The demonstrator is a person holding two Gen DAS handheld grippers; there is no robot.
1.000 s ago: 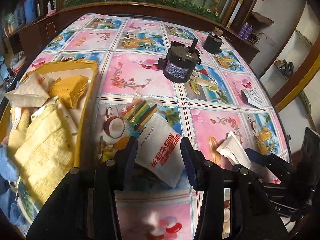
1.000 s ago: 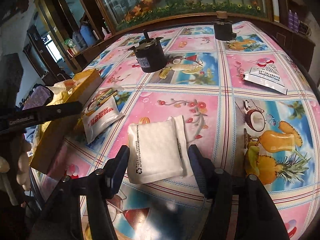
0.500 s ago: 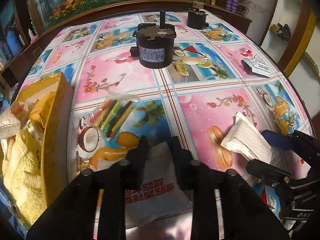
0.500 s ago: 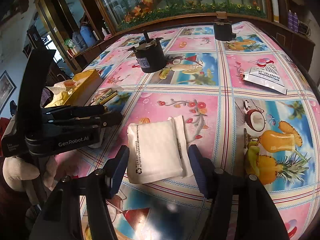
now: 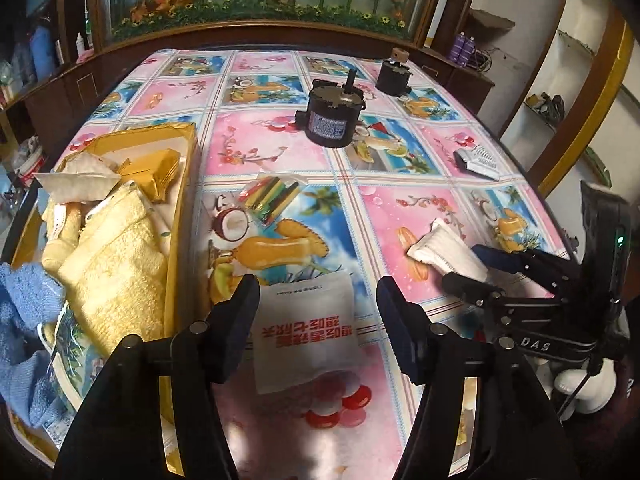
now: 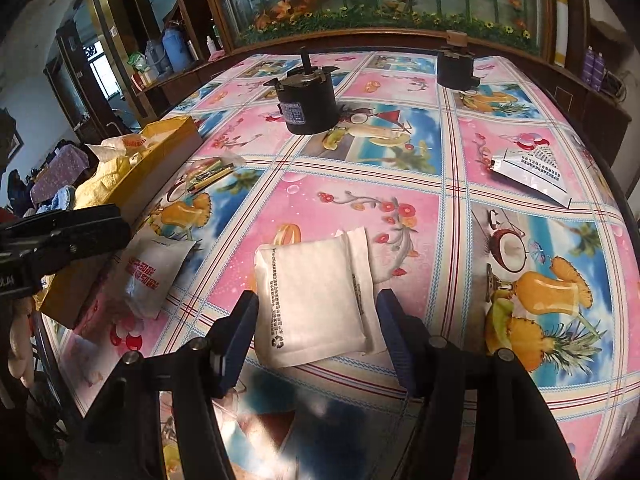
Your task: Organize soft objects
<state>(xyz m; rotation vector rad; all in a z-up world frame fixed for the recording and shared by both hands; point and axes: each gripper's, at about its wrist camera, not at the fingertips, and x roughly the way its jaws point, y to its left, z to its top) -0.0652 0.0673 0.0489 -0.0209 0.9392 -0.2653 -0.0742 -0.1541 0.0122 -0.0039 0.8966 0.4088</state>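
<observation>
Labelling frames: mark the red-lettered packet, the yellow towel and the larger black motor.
red-lettered packet (image 5: 306,330), left wrist view, printed middle.
yellow towel (image 5: 116,268), left wrist view, folded top.
larger black motor (image 6: 306,110), right wrist view, side wall.

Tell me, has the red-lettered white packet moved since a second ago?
Yes. The red-lettered white packet slid toward the camera, away from the bag of coloured sticks.

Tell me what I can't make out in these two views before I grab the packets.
- Box contents: left wrist view, towels cover the lower layers; frame edge cuts its near end.
- Red-print packet: right wrist view, left gripper hides its near-left part.
- White packet print: too small to read.
- Crayon bag: right wrist view, too small, count unclear.
</observation>
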